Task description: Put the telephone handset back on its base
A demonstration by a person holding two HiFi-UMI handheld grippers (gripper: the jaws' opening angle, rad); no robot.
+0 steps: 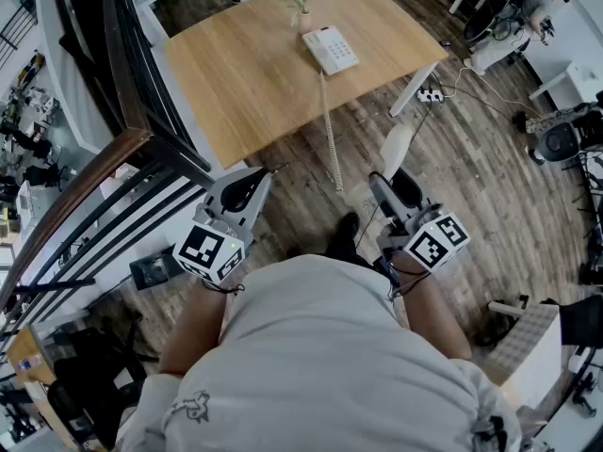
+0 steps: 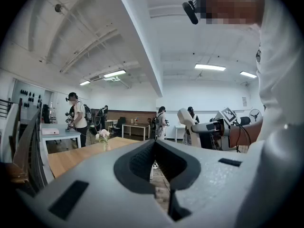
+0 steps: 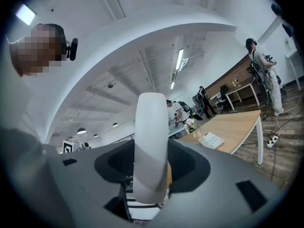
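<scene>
**A:** Where was the handset at that moment?

**B:** Your right hand-held gripper (image 1: 388, 191) was clamped on the handset (image 3: 151, 146). The jaws stood wide with the white bar between them, and in the right gripper view it stood upright across them. Your left hand-held gripper (image 1: 254, 182) had its jaws together, with nothing in them.

**A:** And the base?

**B:** It sat on the far part of the worktop (image 1: 236, 83), well apart from both of your hands. From the right gripper, the base (image 1: 330, 50) lay straight ahead and a little to your left, just beside the vase of flowers (image 1: 300, 3). The coiled cord (image 1: 331, 130) ran from it over the near edge of the worktop toward you. The right hand was the nearer one and already had the load. My guess is you had to carry it forward, then turn the handset so its length matched the base, which lay slanted on the worktop.

**A:** What couldn't you make out?

**B:** The cradle was too small to read from there. The jaws hid the lower end of the handset, and I couldn't see where the cord joined it.
</scene>
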